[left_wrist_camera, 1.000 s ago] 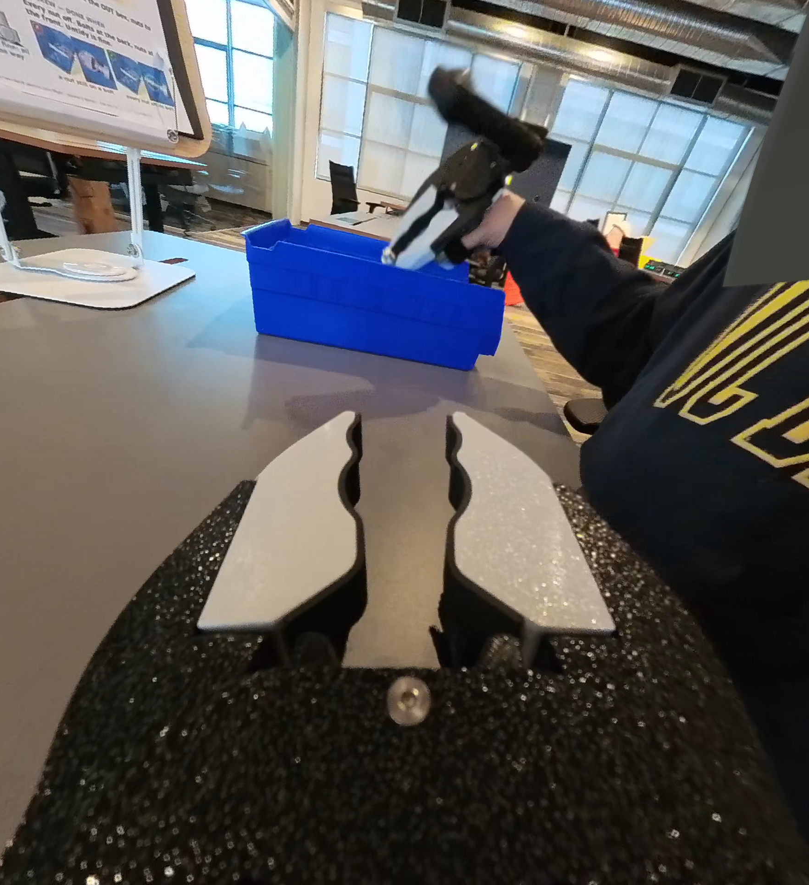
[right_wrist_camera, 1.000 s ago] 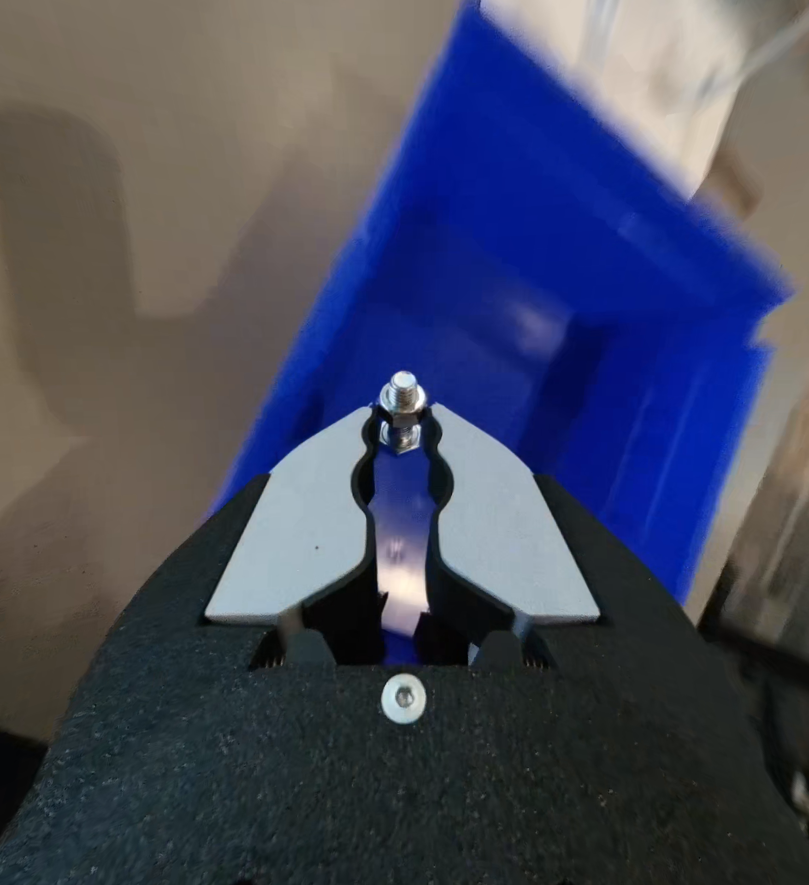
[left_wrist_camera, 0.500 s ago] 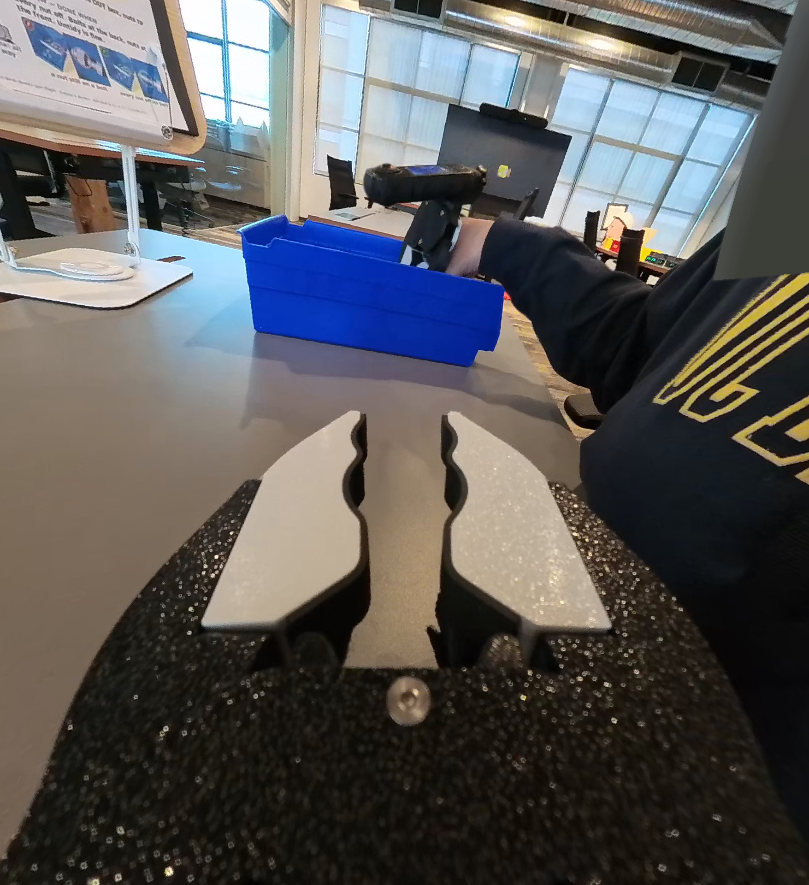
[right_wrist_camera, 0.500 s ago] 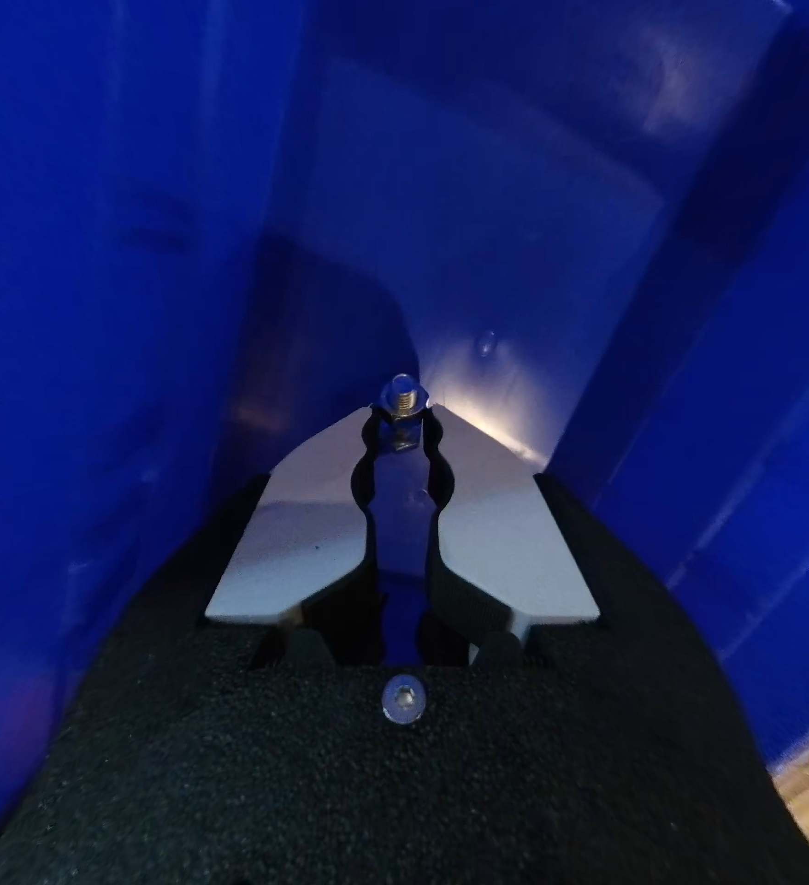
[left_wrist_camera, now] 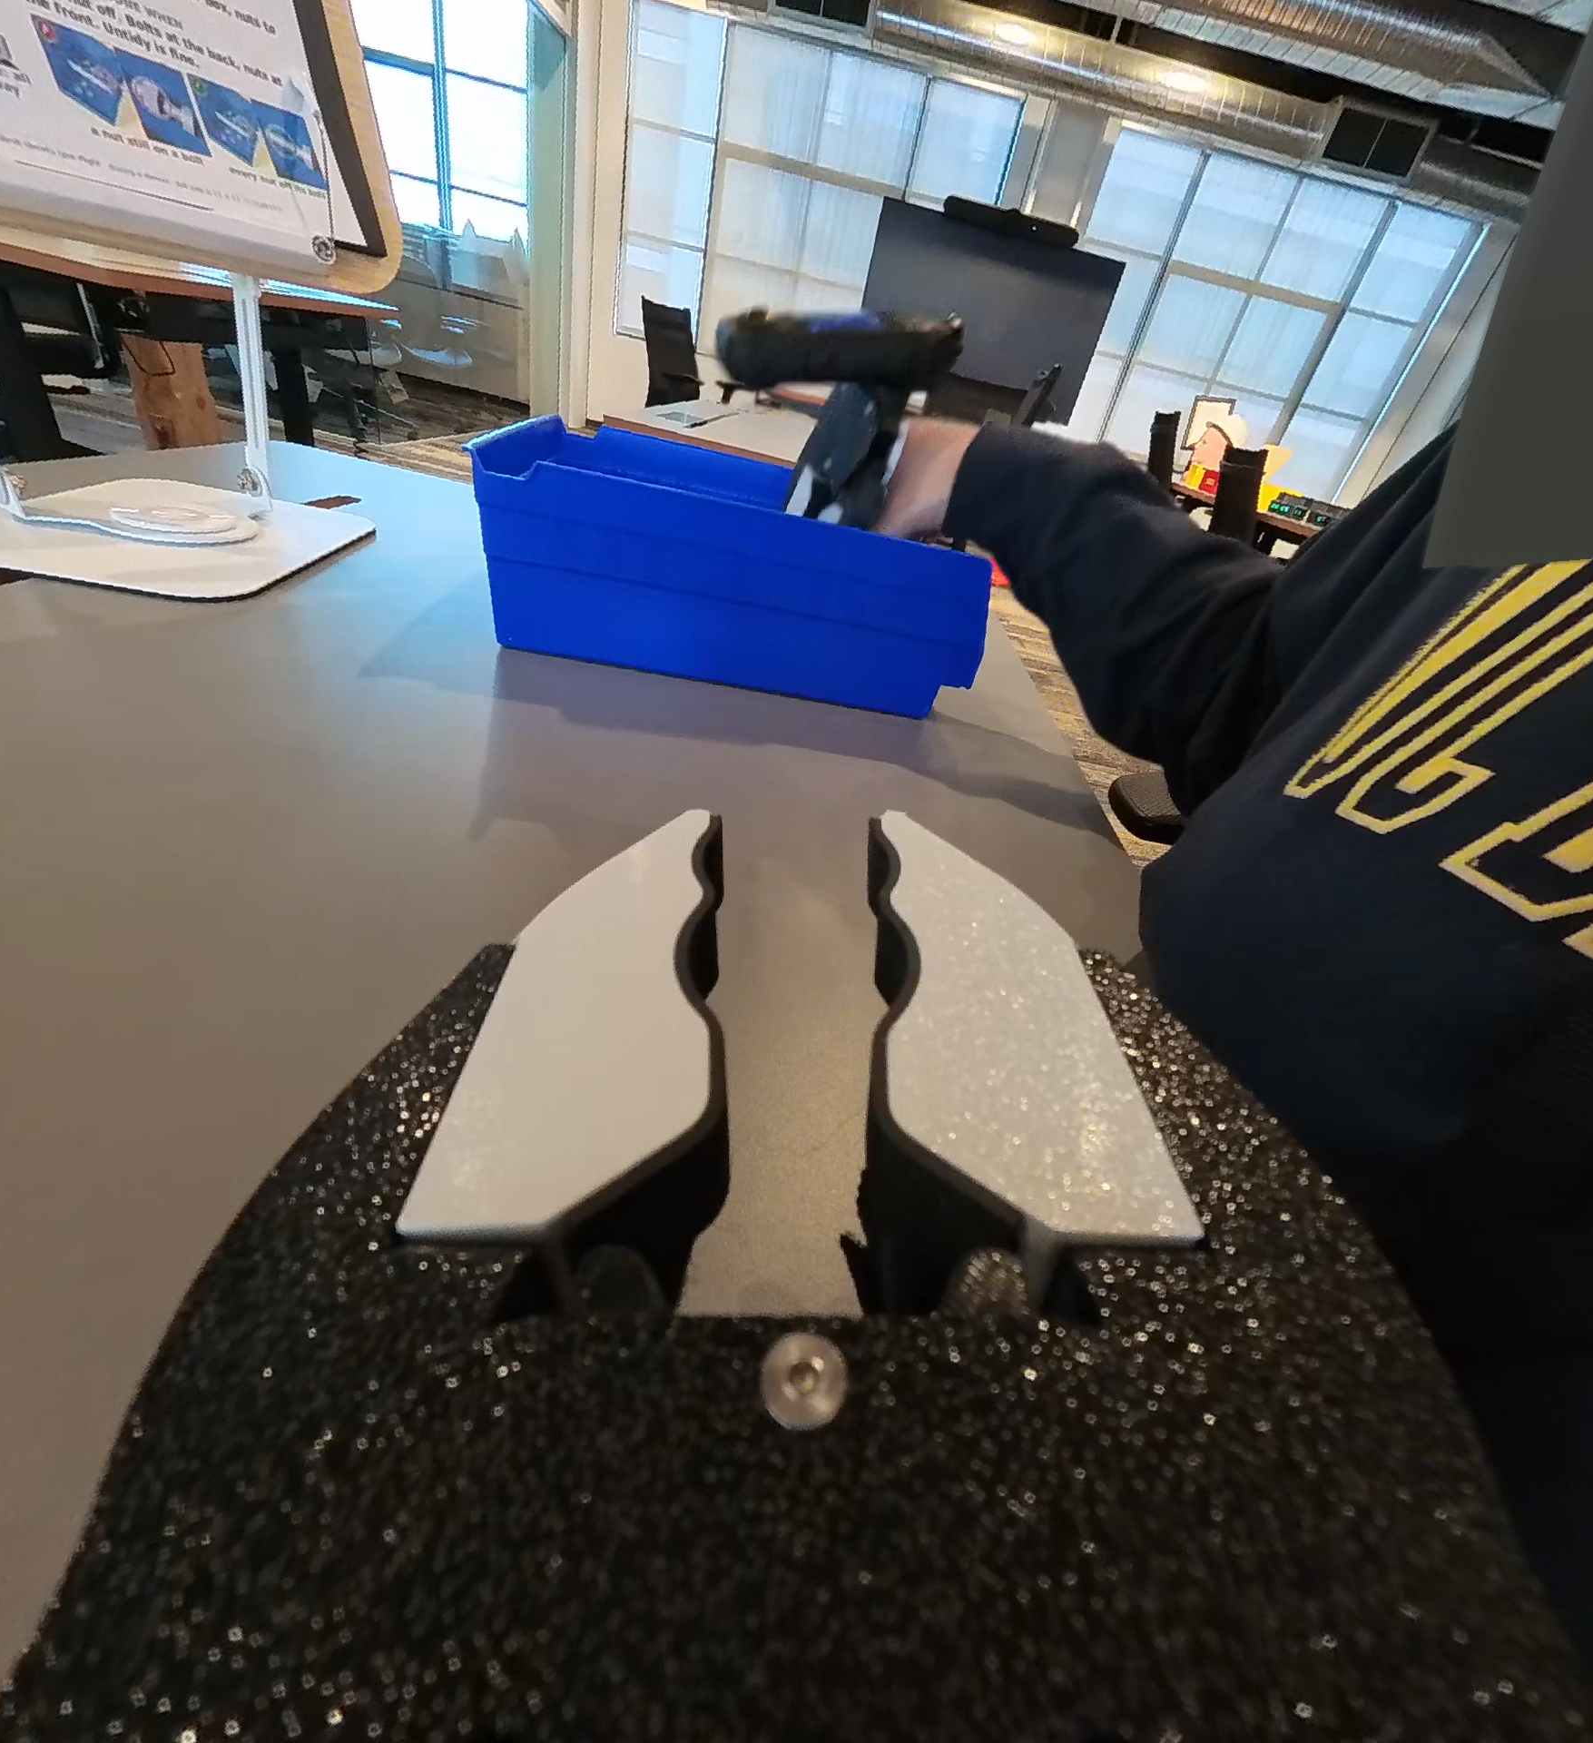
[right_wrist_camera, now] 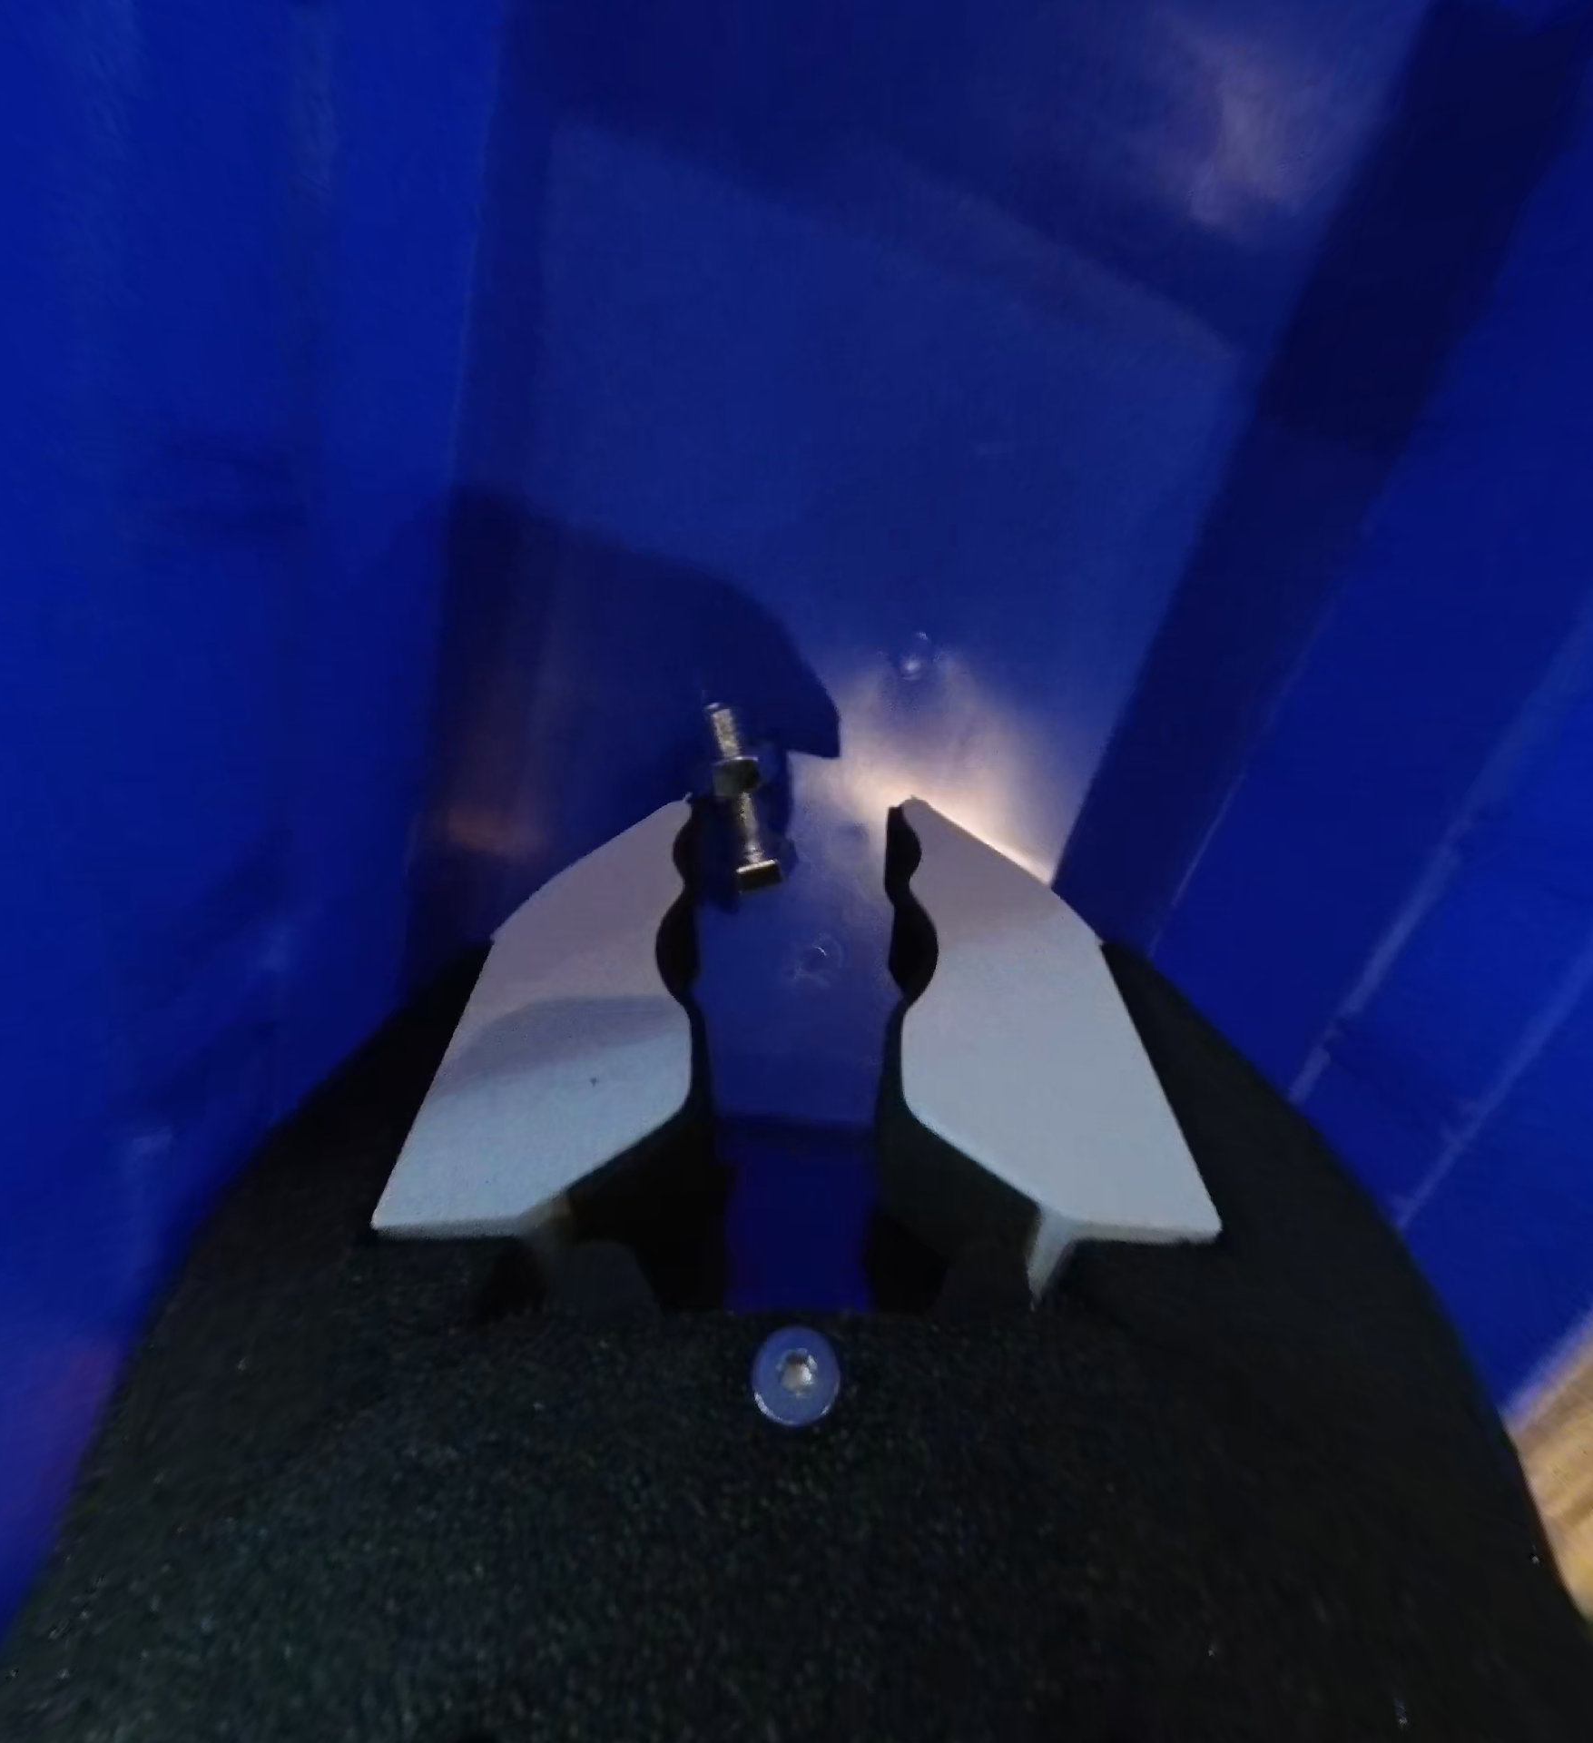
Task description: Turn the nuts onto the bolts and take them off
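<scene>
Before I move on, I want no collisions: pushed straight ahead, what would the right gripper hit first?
Likely the blue bin floor; the right gripper points into it, jaws open. The bolt sits left of centre.

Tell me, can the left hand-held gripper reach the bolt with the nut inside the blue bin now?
Probably not directly. The left hand-held gripper sits low over the grey table, and the blue bin wall hides the bolt; the right hand-held gripper occupies the bin.

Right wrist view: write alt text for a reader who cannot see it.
The open right gripper points down into a blue bin. A small bolt with a nut on its shank lies by the tip of one finger, gripped by neither.
</scene>
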`<state>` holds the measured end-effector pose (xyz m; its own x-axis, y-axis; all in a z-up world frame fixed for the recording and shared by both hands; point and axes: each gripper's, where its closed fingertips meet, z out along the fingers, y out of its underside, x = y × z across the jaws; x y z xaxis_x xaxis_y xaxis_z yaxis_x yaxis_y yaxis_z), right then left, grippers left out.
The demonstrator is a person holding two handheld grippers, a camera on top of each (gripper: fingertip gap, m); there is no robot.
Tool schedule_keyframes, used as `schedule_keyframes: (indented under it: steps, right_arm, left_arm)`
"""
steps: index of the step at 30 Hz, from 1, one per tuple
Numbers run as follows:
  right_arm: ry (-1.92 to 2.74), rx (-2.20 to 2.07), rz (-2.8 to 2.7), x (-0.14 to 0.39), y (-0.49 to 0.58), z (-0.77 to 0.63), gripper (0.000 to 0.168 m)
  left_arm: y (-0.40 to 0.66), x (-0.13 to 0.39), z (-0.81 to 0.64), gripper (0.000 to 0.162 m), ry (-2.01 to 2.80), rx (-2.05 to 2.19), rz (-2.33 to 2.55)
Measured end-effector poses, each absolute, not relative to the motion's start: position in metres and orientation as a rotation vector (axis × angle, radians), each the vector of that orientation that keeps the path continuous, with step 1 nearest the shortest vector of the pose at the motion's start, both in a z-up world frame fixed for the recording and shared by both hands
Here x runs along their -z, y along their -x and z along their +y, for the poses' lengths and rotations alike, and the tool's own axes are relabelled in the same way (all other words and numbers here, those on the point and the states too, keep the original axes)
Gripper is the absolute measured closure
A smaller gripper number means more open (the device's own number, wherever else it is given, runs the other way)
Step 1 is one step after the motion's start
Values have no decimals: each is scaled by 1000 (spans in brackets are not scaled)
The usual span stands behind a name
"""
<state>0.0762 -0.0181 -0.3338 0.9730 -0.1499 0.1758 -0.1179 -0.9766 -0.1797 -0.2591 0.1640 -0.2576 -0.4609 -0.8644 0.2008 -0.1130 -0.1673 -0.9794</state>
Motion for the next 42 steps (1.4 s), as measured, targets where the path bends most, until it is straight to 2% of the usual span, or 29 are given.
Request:
schedule_keyframes:
  steps: [10,15,20,27,30,34,38,42]
  right_arm:
    - [2775,616,241,263,-65,-2,151]
    - [2635,603,144,246,-26,44,163]
    - [2472,411,13,248,32,106,168]
    - [2181,114,-184,282,118,195,168]
    - [2055,63,-206,293,143,213,168]
    - [1857,86,-212,282,156,218,168]
    - [1735,108,-256,275,166,217,168]
    - [1692,123,-323,274,176,217,168]
  left_arm:
    - [259,258,164,133,1140,1682,1526]
    - [258,259,164,134,1146,1681,1525]
    - [258,259,165,134,1153,1680,1522]
    - [257,260,167,134,1179,1675,1509]
    - [256,260,168,134,1185,1666,1510]
    - [255,261,167,135,1188,1646,1511]
    - [253,262,170,140,1199,1610,1501]
    - [251,260,176,162,1198,1486,1489]
